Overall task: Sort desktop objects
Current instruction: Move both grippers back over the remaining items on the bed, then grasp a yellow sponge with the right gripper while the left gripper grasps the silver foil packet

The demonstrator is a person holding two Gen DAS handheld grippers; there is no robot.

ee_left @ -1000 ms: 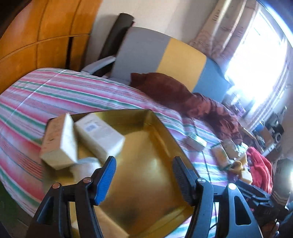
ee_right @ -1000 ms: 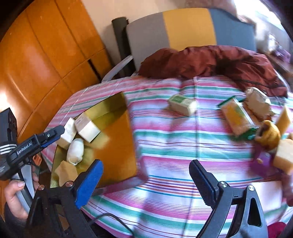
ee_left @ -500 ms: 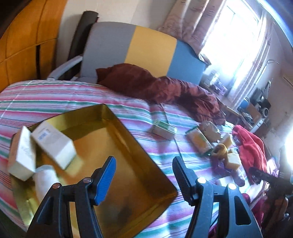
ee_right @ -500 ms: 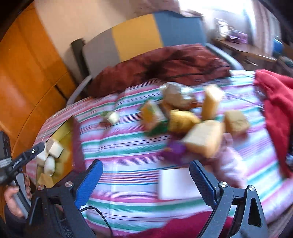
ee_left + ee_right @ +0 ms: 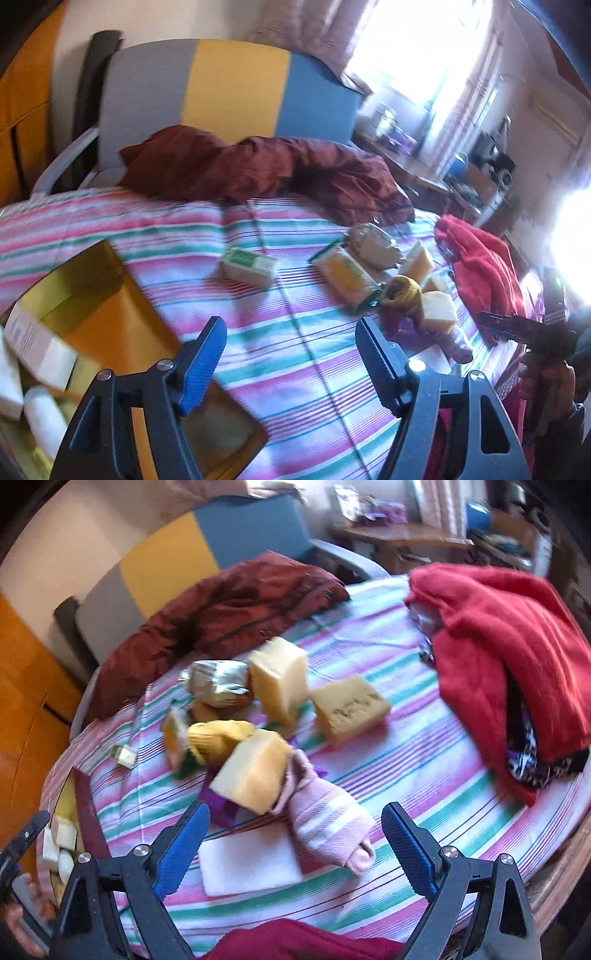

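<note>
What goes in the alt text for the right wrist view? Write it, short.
Open right tongs hover over a striped tablecloth, above a pink striped sock and a white pad. Beyond lie yellow sponge blocks, with a red garment at right.

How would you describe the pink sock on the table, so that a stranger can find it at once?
Start from the round table with the striped cloth and find the pile of yellowish blocks at its middle. At the near edge of that pile, just ahead of the open right gripper, lies the pink sock, partly over a flat white pad. It alone is soft, pale pink and white-banded.
</note>
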